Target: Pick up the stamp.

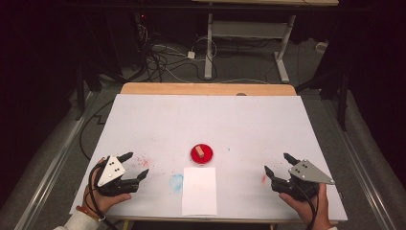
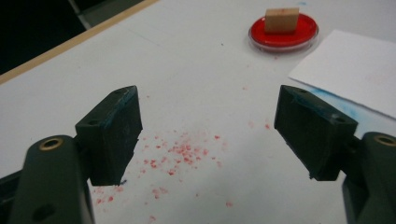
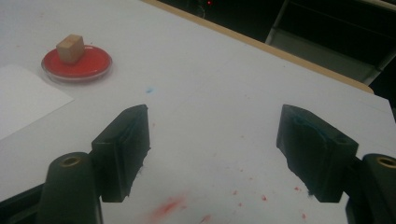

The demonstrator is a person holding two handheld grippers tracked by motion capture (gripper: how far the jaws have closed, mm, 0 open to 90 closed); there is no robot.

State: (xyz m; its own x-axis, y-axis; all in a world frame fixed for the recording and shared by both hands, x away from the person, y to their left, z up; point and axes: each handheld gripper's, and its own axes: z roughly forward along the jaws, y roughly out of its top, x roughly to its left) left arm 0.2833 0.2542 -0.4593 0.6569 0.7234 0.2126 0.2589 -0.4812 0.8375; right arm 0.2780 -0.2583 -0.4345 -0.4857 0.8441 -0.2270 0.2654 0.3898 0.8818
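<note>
A round red dish [image 1: 202, 154] sits near the table's front middle, with a small tan wooden block [image 1: 200, 152] standing in it. Just in front of it lies a white sheet of paper [image 1: 199, 190]. My left gripper [image 1: 134, 166] rests low at the front left, open, with nothing between its jaws. My right gripper [image 1: 277, 165] rests at the front right, also open and empty. The dish [image 2: 283, 31] and block [image 2: 281, 20] lie ahead to the right in the left gripper view [image 2: 208, 135], and the dish [image 3: 77, 63] and block [image 3: 70, 48] ahead to the left in the right gripper view [image 3: 215, 154].
The white table top [image 1: 206, 120] carries red specks [image 2: 182, 151] under the left gripper, a red smear [image 3: 169, 206] near the right one and a blue smudge [image 1: 175, 182] beside the paper. A wooden edge [image 1: 206, 88] runs along the far side; cables and desk legs lie beyond.
</note>
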